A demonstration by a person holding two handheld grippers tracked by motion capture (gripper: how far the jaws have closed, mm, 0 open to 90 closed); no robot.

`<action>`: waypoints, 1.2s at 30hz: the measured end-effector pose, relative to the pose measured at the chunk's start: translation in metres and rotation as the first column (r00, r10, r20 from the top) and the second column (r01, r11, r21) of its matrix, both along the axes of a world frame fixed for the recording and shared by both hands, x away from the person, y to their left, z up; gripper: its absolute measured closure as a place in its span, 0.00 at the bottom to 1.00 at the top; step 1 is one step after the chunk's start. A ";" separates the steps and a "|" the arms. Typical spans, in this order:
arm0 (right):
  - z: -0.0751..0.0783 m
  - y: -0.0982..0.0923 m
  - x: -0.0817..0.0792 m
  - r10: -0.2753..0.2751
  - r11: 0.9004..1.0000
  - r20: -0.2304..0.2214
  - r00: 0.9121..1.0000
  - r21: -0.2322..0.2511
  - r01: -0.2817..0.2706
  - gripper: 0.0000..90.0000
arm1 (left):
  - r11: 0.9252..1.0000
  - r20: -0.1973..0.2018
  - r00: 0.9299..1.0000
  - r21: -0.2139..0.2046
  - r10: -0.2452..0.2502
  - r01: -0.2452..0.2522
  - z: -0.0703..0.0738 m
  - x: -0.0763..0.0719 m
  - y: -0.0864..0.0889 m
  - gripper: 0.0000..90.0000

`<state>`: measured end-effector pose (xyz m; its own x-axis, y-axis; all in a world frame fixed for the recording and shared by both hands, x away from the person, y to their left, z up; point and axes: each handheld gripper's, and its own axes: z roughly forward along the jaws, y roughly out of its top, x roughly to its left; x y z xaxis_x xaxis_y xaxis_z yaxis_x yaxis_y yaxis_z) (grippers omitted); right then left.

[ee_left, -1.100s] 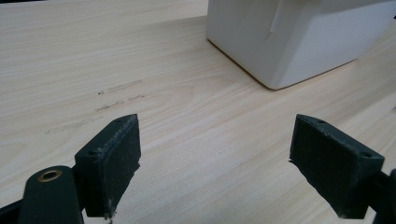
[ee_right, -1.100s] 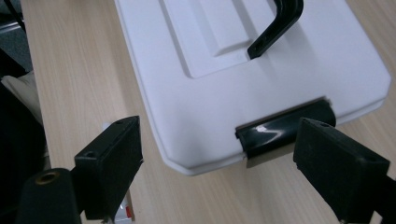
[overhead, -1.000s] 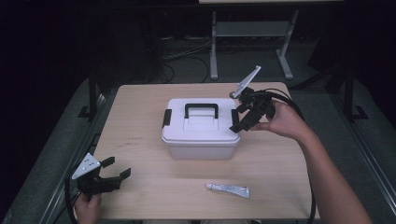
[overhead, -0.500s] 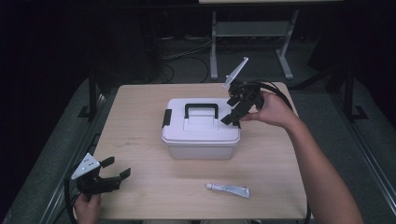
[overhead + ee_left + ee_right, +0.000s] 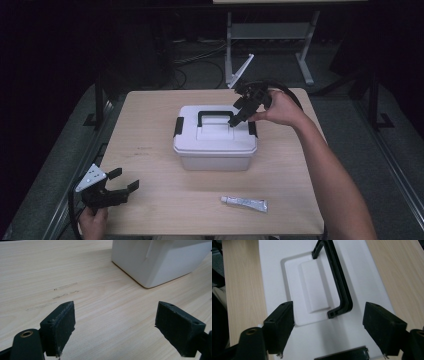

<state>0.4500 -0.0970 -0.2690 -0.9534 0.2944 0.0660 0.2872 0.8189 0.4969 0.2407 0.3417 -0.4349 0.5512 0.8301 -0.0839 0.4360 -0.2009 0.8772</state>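
A white lidded box [image 5: 215, 142] with a black carry handle [image 5: 214, 116] and black side latches stands at the middle of the table. My right gripper [image 5: 239, 119] hovers over the right end of its lid, pointing down at the handle's end. In the right gripper view the handle [image 5: 339, 285] ends between my open jaws [image 5: 328, 330], untouched by either pad; the jaws have just been closing a little. My left gripper [image 5: 125, 179] rests at the table's front left corner, open [image 5: 115, 330] with only bare wood between its pads; the box [image 5: 160, 262] lies ahead of it.
A small silver-white tube [image 5: 245, 203] lies near the front edge, right of centre. The wooden table [image 5: 150, 125] has bare room to the left of the box. A black latch [image 5: 344, 355] sits on the lid edge just below my right jaws. A metal stand rises behind the table.
The right gripper has moved left from the box's right side to above the lid by the handle's end, and its jaws have narrowed slightly. The left gripper has stayed put.
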 end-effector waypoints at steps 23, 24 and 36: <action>-0.006 0.035 0.023 0.069 0.997 -0.037 0.997 -0.026 -0.070 0.40 | 1.000 0.001 1.000 0.000 -0.001 0.001 0.000 0.001 0.001 0.17; -0.007 0.037 0.024 0.071 0.997 -0.042 0.997 -0.030 -0.072 0.41 | 1.000 0.001 1.000 -0.001 -0.001 0.001 0.000 0.001 0.001 0.17; -0.009 0.047 0.031 0.105 0.994 -0.056 0.993 -0.026 -0.107 0.59 | 1.000 0.004 1.000 0.002 -0.001 0.001 0.000 0.000 0.001 0.17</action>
<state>0.4812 -0.0502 -0.2780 -0.9745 0.1947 0.1112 0.2241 0.8599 0.4587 0.2412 0.3430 -0.4350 0.5526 0.8296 -0.0798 0.4324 -0.2035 0.8784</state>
